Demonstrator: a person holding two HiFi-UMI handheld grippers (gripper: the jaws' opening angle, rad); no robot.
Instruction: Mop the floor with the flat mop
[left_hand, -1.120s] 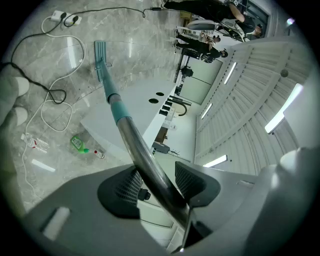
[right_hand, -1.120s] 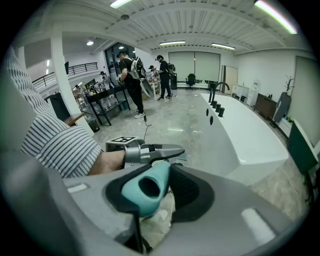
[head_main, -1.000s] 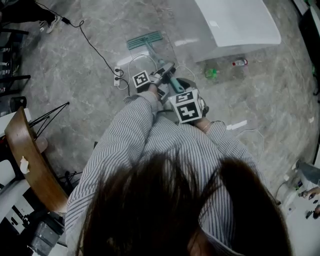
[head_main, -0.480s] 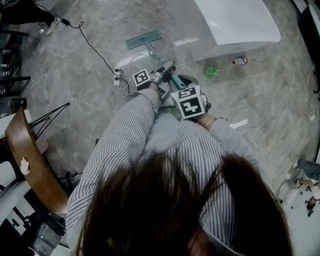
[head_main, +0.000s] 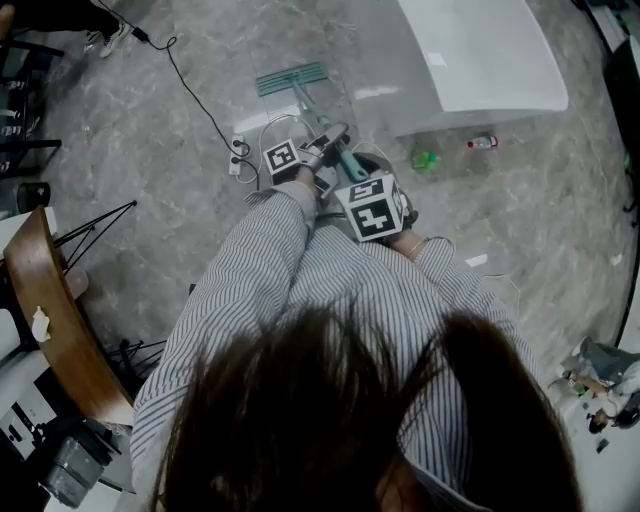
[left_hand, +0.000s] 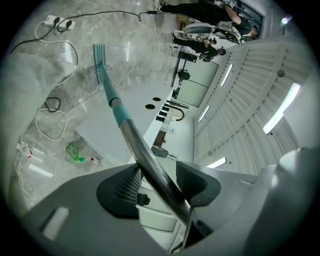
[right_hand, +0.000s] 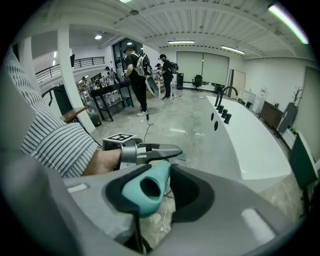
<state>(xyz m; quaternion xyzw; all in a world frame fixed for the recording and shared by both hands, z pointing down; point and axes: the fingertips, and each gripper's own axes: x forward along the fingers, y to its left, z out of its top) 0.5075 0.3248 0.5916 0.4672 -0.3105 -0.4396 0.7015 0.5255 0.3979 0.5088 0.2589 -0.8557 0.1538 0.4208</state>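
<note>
Teal mop grip end (right_hand: 159, 176) clamped in right tool (right_hand: 152, 186), shown only there; left tool (left_hand: 156, 181) clenches steel shaft (left_hand: 144, 152).

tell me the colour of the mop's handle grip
The grip is teal; the right gripper view shows it best.

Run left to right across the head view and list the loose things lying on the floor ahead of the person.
power strip → head of the flat mop → green bottle → small red-and-clear bottle
</note>
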